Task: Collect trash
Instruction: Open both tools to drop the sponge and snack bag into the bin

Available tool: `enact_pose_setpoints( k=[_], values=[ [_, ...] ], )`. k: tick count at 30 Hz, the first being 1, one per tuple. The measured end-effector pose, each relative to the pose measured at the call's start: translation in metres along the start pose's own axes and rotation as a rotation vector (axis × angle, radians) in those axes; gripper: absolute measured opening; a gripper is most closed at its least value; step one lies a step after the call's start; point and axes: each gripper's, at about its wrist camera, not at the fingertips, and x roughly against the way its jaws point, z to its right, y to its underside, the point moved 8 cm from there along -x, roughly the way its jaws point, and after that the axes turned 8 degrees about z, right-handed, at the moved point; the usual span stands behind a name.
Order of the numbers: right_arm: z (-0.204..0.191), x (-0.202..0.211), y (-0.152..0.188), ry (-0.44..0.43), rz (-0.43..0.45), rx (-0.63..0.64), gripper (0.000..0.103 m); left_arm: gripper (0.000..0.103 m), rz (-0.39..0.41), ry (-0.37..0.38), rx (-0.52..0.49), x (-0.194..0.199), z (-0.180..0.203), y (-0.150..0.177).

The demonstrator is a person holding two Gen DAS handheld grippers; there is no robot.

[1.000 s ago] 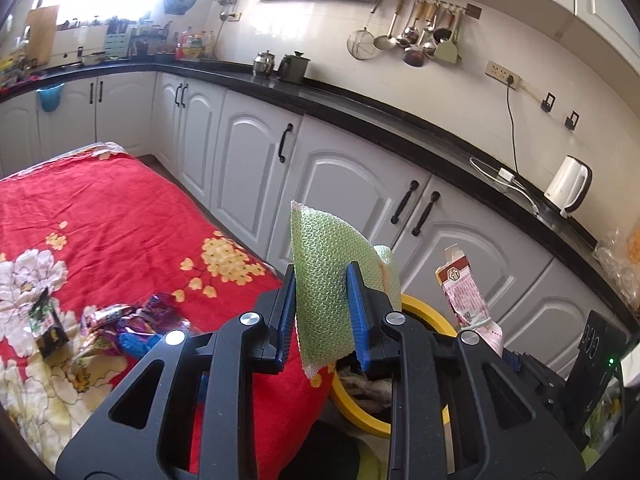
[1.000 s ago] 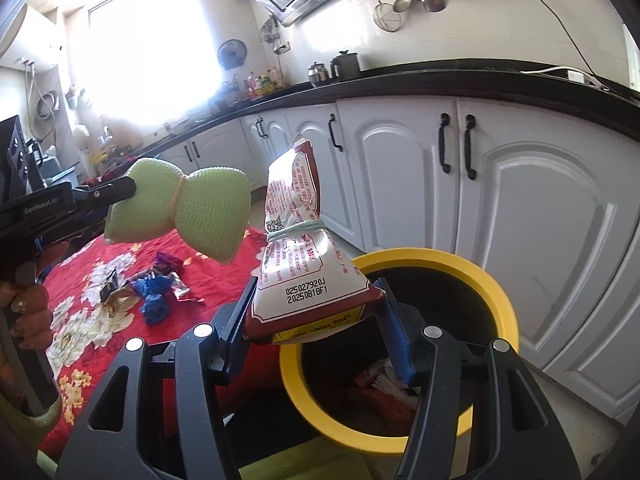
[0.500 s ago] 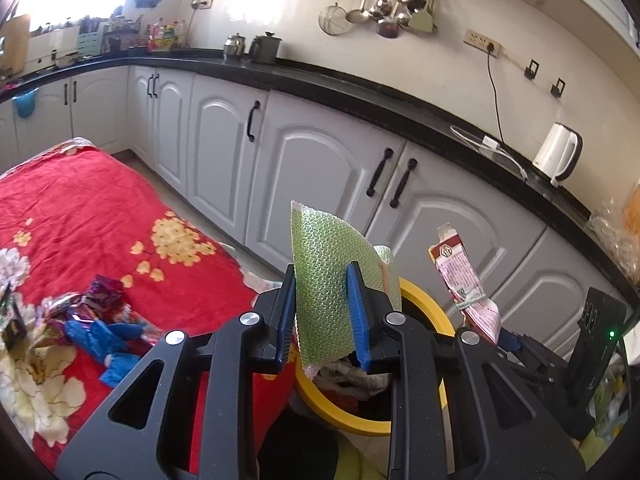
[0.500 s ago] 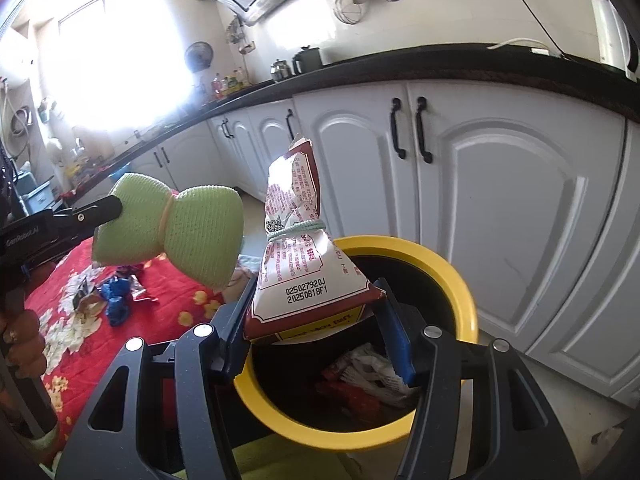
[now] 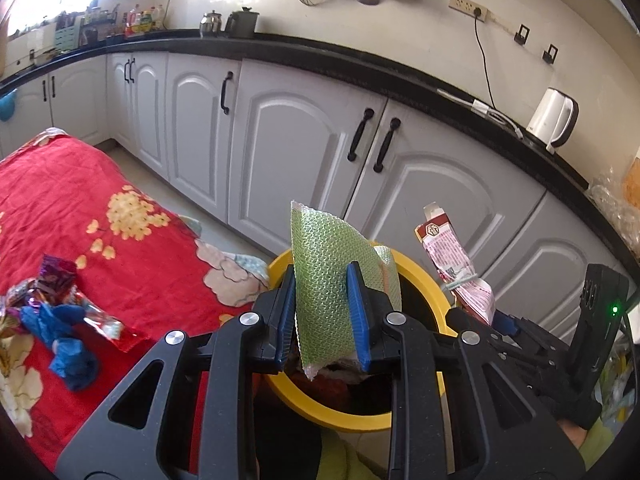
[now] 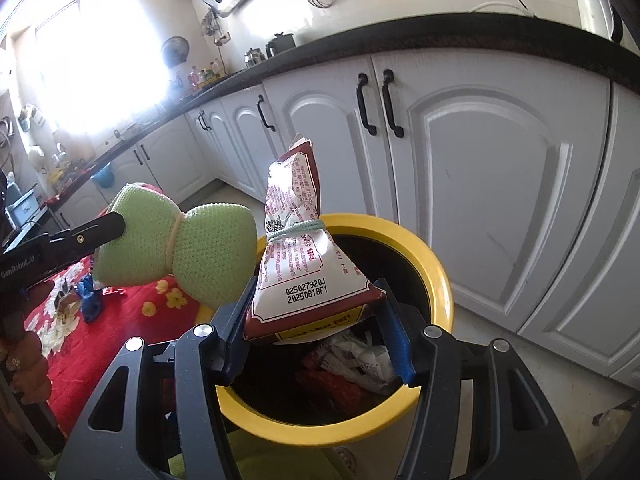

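Note:
My left gripper (image 5: 322, 316) is shut on a green bubble-wrap pouch (image 5: 324, 280), held over the near rim of a yellow-rimmed trash bin (image 5: 432, 280). The pouch also shows in the right wrist view (image 6: 176, 244), pinched at its middle like a bow. My right gripper (image 6: 316, 340) is shut on a red and white snack bag (image 6: 304, 272) tied with a green band, held above the bin (image 6: 436, 280). The same bag shows in the left wrist view (image 5: 452, 268). Crumpled wrappers lie inside the bin.
A table with a red floral cloth (image 5: 72, 200) stands left of the bin, with several blue and foil wrappers (image 5: 60, 320) on it. White cabinets (image 5: 304, 152) under a black counter run behind the bin. A white kettle (image 5: 554, 120) stands on the counter.
Both grippers have moved right and forward, away from the table and over the bin, each still holding its item. The bin's opening now lies under both.

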Motion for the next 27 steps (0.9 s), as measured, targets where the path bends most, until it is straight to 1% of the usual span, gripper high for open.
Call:
enact_pose_setpoints(
  k=[9,13,15,16,17,18,20,21,23,24,26,27],
  values=[
    [0.011,-0.01,0.01,0.012,-0.028,-0.018,0.054,0.019,-0.05,0.01,-0.001,-0.02,0.005,0.016],
    [0.015,-0.014,0.014,0.02,-0.042,-0.028,0.055,0.024,-0.085,0.022,0.014,-0.03,0.003,0.024],
    [0.018,-0.015,0.016,0.023,-0.051,-0.03,0.057,0.032,-0.096,0.02,0.022,-0.034,0.001,0.027],
    [0.019,-0.015,0.017,0.029,-0.051,-0.031,0.057,0.04,-0.1,0.016,0.024,-0.034,-0.001,0.029],
    [0.021,-0.014,0.017,0.032,-0.05,-0.036,0.059,0.044,-0.103,0.013,0.028,-0.035,-0.002,0.029],
    [0.021,-0.014,0.018,0.032,-0.051,-0.039,0.06,0.046,-0.105,0.011,0.035,-0.035,-0.005,0.03],
    [0.022,-0.014,0.017,0.04,-0.047,-0.038,0.061,0.054,-0.102,0.0,0.041,-0.034,-0.008,0.03],
    [0.021,-0.012,0.015,0.041,-0.04,-0.037,0.064,0.057,-0.097,-0.007,0.042,-0.033,-0.011,0.029],
    [0.021,-0.009,0.013,0.044,-0.028,-0.035,0.067,0.068,-0.087,-0.012,0.045,-0.029,-0.013,0.027],
    [0.02,-0.008,0.012,0.046,-0.022,-0.03,0.069,0.071,-0.082,-0.01,0.047,-0.027,-0.014,0.026],
    [0.017,-0.006,0.009,0.047,-0.011,-0.022,0.073,0.085,-0.066,-0.012,0.057,-0.021,-0.017,0.023],
    [0.016,-0.005,0.007,0.049,-0.005,-0.018,0.074,0.089,-0.061,-0.013,0.059,-0.019,-0.018,0.022]
  ],
)
